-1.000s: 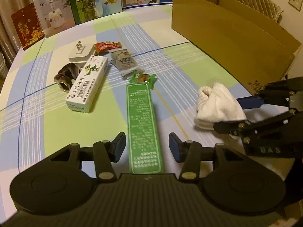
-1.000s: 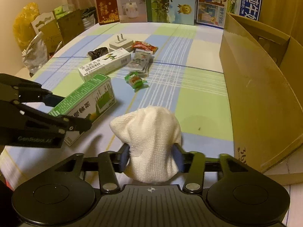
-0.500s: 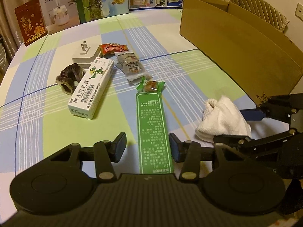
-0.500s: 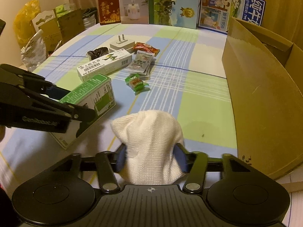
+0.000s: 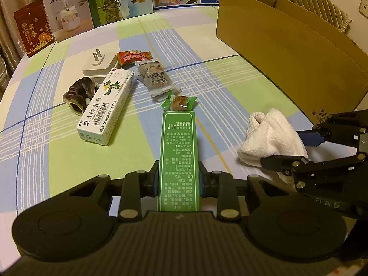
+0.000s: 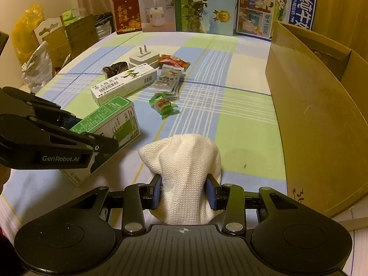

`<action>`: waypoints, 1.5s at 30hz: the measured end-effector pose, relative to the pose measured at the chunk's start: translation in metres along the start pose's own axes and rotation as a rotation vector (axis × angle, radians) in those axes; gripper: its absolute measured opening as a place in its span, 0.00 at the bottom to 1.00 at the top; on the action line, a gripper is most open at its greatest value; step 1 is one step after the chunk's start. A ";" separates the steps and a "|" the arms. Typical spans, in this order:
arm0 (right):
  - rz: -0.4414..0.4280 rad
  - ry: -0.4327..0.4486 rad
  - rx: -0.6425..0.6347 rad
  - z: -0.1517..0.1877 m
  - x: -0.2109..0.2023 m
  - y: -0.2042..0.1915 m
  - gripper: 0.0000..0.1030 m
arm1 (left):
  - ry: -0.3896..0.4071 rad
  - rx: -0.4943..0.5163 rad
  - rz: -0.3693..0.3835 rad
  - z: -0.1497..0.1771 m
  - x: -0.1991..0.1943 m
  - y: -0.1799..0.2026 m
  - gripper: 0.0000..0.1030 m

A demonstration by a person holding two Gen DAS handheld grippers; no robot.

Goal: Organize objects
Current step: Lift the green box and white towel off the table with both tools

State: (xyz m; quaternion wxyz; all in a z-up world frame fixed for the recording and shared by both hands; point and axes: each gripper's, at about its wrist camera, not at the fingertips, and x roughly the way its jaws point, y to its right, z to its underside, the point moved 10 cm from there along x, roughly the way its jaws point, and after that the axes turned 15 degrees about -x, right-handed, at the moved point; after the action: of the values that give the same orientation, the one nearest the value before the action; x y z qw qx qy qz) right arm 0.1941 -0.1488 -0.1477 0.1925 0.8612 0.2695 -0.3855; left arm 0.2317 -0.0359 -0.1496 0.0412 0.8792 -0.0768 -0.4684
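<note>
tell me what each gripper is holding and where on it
Left gripper clamps the green box across its long sides near one end. Right gripper pinches the white cloth at its near, lower part.

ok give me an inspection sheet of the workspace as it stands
surface: table under a checked cloth
job's things: green box; white cloth; open cardboard box
clutter: white tube box, plug adapter, dark scrunchie, three snack packets
grippers: left gripper shut on green box; right gripper shut on white cloth
cables: nothing seen
surroundings: upright cartons along the far edge
</note>
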 end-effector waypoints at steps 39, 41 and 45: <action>0.012 0.006 0.036 0.021 -0.025 0.003 0.32 | -0.014 -0.038 -0.033 0.037 -0.010 0.016 0.24; 0.014 0.011 0.041 0.020 -0.026 0.004 0.32 | -0.019 -0.060 -0.017 0.037 -0.013 0.016 0.24; 0.015 0.024 0.049 0.017 -0.030 0.005 0.32 | -0.005 -0.086 -0.015 0.032 -0.023 0.017 0.24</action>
State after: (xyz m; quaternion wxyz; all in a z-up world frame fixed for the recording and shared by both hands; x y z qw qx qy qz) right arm 0.1714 -0.1712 -0.1346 0.1712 0.8722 0.2558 -0.3801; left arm 0.1910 -0.0483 -0.1467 0.0753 0.8760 -0.0501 -0.4737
